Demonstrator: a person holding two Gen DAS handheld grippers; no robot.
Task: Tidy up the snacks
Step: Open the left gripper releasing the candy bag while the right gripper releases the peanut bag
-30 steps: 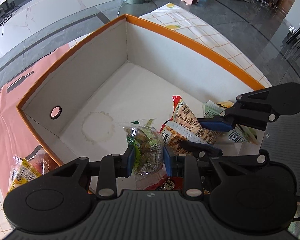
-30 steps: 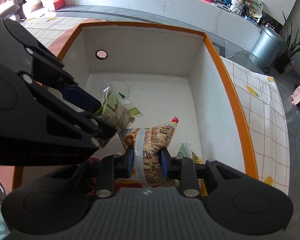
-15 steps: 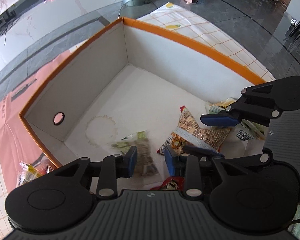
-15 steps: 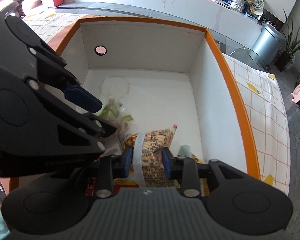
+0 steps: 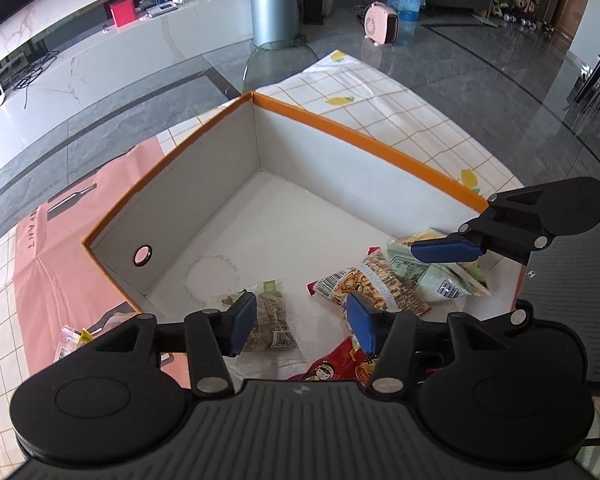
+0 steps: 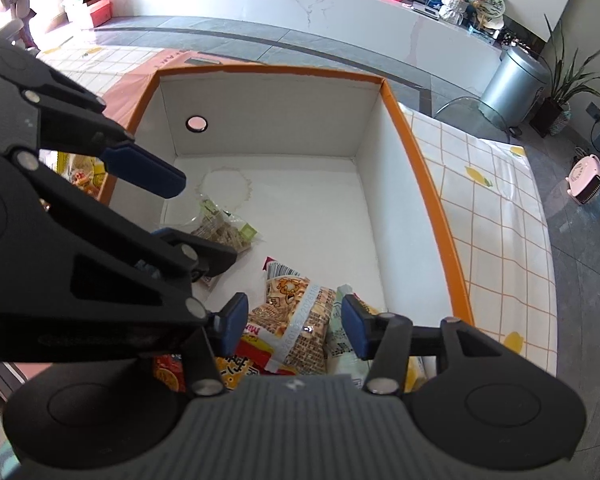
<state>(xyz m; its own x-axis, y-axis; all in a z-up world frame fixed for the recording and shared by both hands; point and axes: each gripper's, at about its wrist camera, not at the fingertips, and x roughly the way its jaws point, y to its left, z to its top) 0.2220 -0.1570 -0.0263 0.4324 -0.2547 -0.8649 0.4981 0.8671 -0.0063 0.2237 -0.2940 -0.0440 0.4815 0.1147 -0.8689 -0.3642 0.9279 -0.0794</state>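
An orange-rimmed white box [image 5: 364,140] [image 6: 428,184] holds several snack packs. A clear bag of green-labelled snacks [image 5: 270,322] [image 6: 224,232] lies on the box floor, free of my left gripper [image 5: 302,326], whose jaws are opening above it with nothing between the pads. A brown patterned snack bag [image 5: 380,284] [image 6: 300,320] lies beside a pale green pack [image 5: 428,276] and a red pack [image 5: 332,368]. My right gripper [image 6: 292,328] hangs over the brown bag, jaws opening, pads off it.
Outside the box's left wall lie more snack packs [image 5: 74,338] [image 6: 82,178] on a pink sheet [image 5: 60,256]. A checked cloth with lemons [image 5: 380,96] covers the table beyond the box. Each gripper shows in the other's view, close together.
Both grippers opened and rose. The clear green-labelled bag dropped from the left jaws to the box floor; the brown bag left the right jaws and lies flat.
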